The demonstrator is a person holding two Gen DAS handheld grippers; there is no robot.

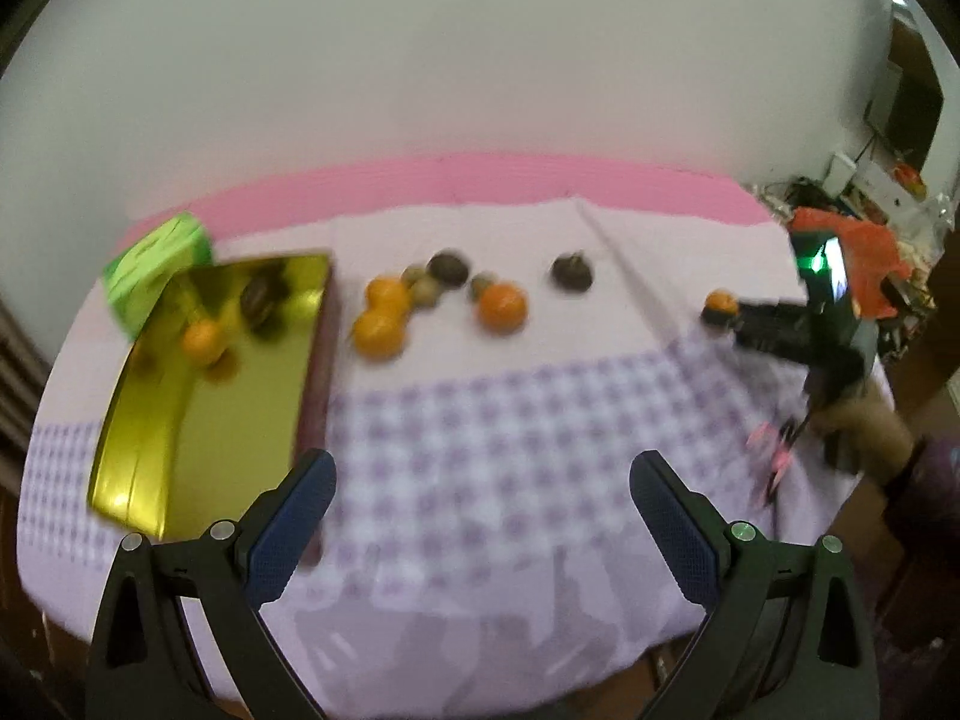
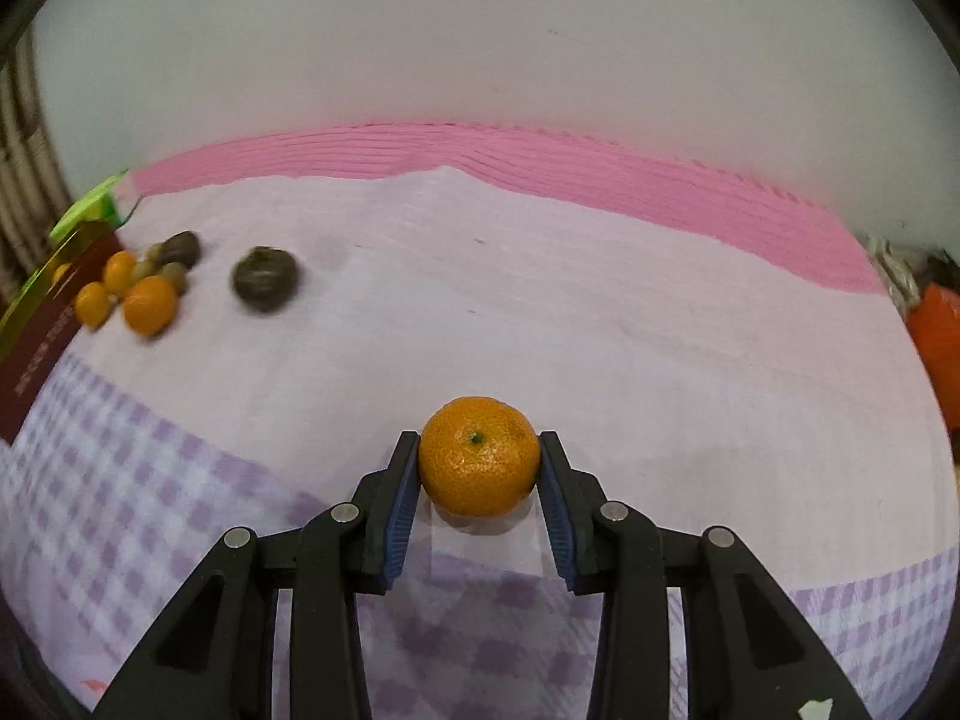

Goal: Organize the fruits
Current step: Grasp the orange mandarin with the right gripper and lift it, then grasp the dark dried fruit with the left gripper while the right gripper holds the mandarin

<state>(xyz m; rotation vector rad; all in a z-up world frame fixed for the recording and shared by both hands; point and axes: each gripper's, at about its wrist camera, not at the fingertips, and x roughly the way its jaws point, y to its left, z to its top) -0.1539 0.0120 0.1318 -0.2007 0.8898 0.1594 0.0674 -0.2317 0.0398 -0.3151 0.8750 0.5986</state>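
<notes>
On the far left of the cloth-covered table [image 1: 480,420] sits a shallow gold tray [image 1: 150,432], with a green box [image 1: 156,264] just behind it; the tray already holds one orange [image 1: 203,341] and one dark fruit [image 1: 259,299], so it is likely where the fruit is being gathered. Your left gripper [image 1: 483,498] hangs just right of the tray's near corner with its blue pads spread wide and nothing between them, probably free for the next fruit. Moving right, a loose cluster lies on the cloth beside the tray: two touching oranges [image 1: 384,315], a few small greenish fruits and a dark one [image 1: 447,267], then another orange [image 1: 501,306] and a lone dark fruit [image 1: 573,272] a little apart. Further right, well away from the tray, your right gripper [image 2: 478,474] is pinching a mandarin [image 2: 478,456] by its sides, stem facing the camera, both pads pressed against the peel. That grip looks firm enough to carry it. Whether it touches the cloth is unclear. Beyond the table's right edge is blurred red clutter [image 1: 864,258].
</notes>
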